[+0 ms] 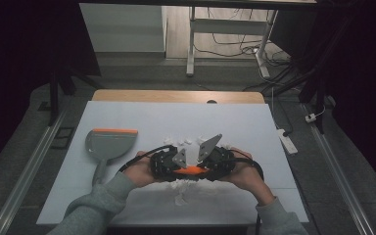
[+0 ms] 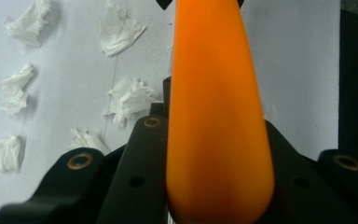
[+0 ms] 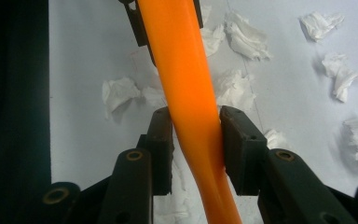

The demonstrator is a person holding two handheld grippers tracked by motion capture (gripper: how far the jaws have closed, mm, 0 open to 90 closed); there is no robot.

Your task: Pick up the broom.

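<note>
**A:** Jaws on both sides are clamped on the brush handle (image 3: 186, 93) — right gripper (image 3: 196, 140) pinches it mid-shaft, left gripper (image 2: 214, 154) hugs the fat end. It's held just above the counter (image 1: 254, 127), between the hands.

**B:** Looks like a hand-over before sweeping the paper scraps (image 2: 128, 98). Next, I'd guess one side lets go. High view adds the dustpan (image 1: 108, 144) off to the left, well apart.

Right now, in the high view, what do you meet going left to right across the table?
Grey dustpan → left tool → orange handle held between both tools → right tool → white power strip on the floor.
</note>
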